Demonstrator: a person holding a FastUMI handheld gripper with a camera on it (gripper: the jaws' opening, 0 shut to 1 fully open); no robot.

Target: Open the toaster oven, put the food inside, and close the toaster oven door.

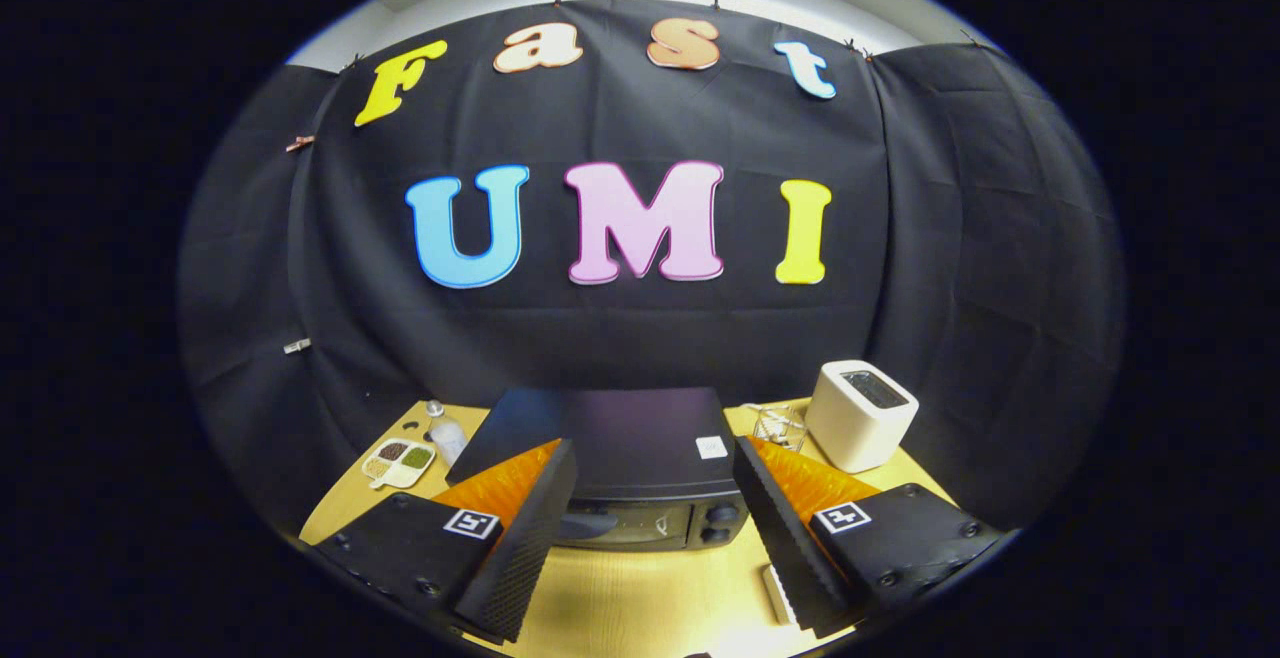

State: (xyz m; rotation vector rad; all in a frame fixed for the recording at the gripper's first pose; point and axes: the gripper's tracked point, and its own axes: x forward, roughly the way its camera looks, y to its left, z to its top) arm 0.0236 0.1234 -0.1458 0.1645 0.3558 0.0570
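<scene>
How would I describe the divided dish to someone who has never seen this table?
Start at the black toaster oven ahead of the open gripper. Left of it, beyond a small clear bottle, lies the divided dish. Alone there, it has compartments, holding dark and greenish contents.

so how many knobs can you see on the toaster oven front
2: both knobs sit at the right end of the toaster oven front, one above the other, just beyond the open gripper. The right finger may hide more.

Cloth-walled recording booth: wooden table point(640, 608), toaster oven point(640, 468), pop-up toaster point(858, 416).
</scene>
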